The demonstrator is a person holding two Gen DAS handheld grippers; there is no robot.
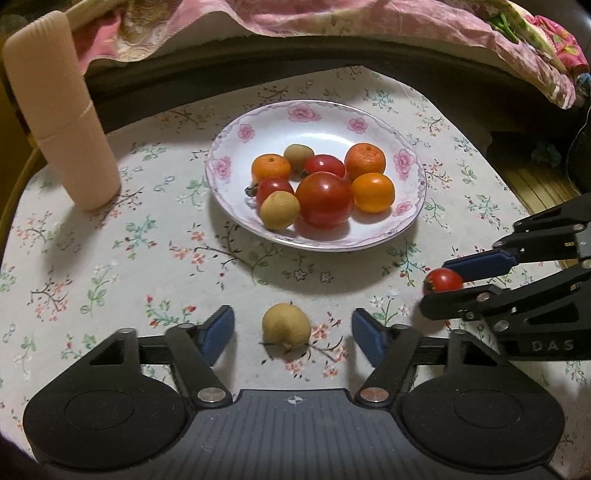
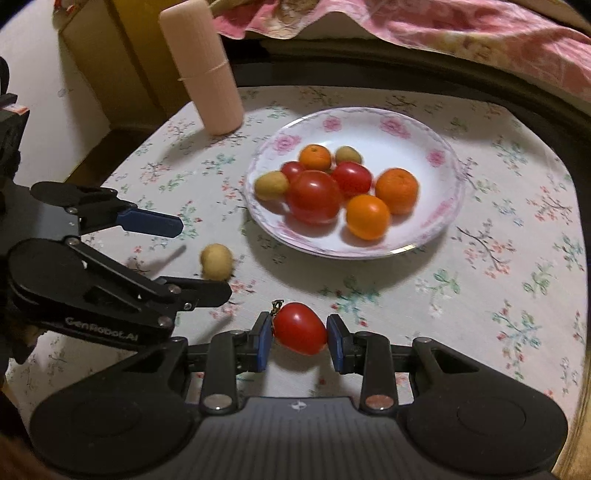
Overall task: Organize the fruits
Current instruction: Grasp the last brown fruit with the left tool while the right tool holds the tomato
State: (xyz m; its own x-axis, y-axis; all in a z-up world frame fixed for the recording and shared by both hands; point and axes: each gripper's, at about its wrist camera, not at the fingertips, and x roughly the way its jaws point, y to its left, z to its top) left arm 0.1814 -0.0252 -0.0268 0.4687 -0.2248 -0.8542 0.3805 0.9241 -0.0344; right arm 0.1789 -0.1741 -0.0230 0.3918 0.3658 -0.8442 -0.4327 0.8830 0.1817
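Note:
A white plate with pink flowers [image 1: 408, 162] [image 2: 417, 129] holds several fruits: tomatoes, oranges and small yellow-green fruits. My left gripper [image 1: 291, 332] is open, its blue pads either side of a loose yellow-green fruit [image 1: 286, 329] [image 2: 217, 261] lying on the tablecloth, apart from it. My right gripper [image 2: 300, 338] is shut on a small red tomato [image 2: 300, 328] [image 1: 443, 280], near the table's front right. The right gripper also shows in the left wrist view [image 1: 448, 284], and the left gripper in the right wrist view [image 2: 203, 258].
A tall pale pink cylinder [image 1: 59, 122] [image 2: 207, 70] stands at the back left of the floral tablecloth [image 1: 110, 258]. Pink bedding [image 1: 332, 22] lies behind the table. The table edge drops off at the right.

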